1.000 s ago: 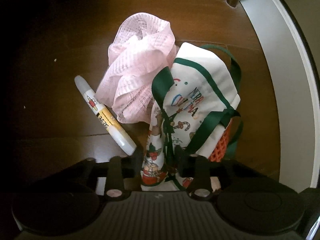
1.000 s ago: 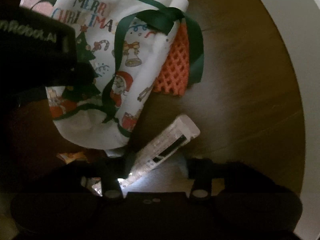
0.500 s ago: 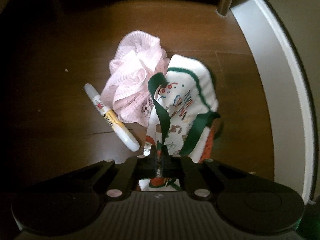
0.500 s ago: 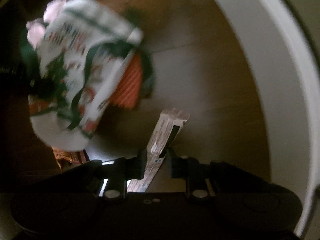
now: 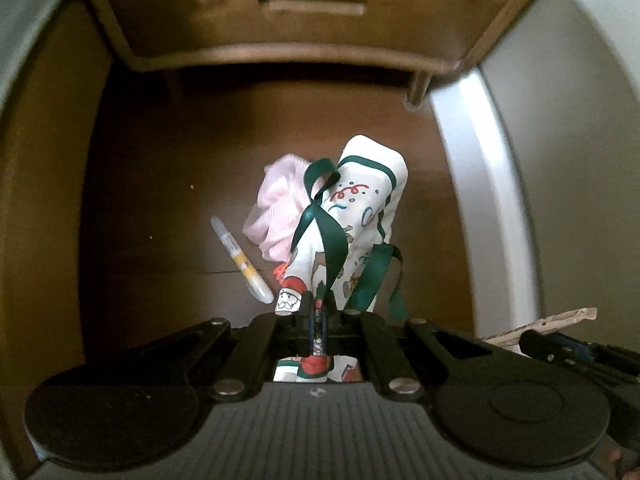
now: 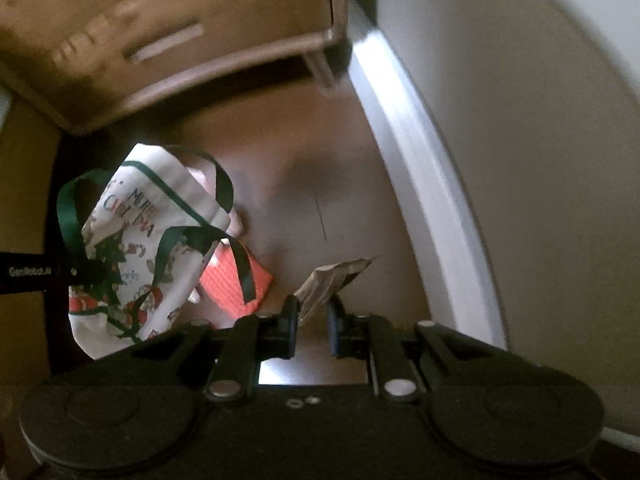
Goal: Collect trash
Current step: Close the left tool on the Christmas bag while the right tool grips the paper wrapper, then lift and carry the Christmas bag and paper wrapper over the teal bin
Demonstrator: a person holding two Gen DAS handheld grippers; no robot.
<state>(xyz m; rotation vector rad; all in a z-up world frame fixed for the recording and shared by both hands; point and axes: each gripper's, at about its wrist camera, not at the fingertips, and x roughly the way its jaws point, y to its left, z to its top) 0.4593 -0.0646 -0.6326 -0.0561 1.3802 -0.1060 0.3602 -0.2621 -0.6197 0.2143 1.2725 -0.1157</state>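
My left gripper [image 5: 318, 308] is shut on the edge of a white Christmas-print bag [image 5: 360, 216] with green ribbon handles and holds it hanging above the wooden floor. The bag also shows in the right wrist view [image 6: 136, 248], with the left gripper's black body [image 6: 28, 272] at its left. My right gripper [image 6: 312, 312] is shut on a crumpled silver wrapper [image 6: 336, 280], lifted off the floor; its tip shows in the left wrist view [image 5: 560, 320]. An orange mesh piece [image 6: 236, 284] lies under the bag. A white-and-yellow tube [image 5: 240, 260] and a pink mesh sponge [image 5: 276, 216] lie on the floor.
A wooden cabinet on legs [image 5: 300, 20] stands ahead, above the floor, and shows in the right wrist view [image 6: 168, 32] too. A white baseboard and wall [image 5: 520, 200] run along the right side.
Both grippers have risen well above the floor. The left has lifted the bag with it; the right has lifted the wrapper. The cabinet has come into view.
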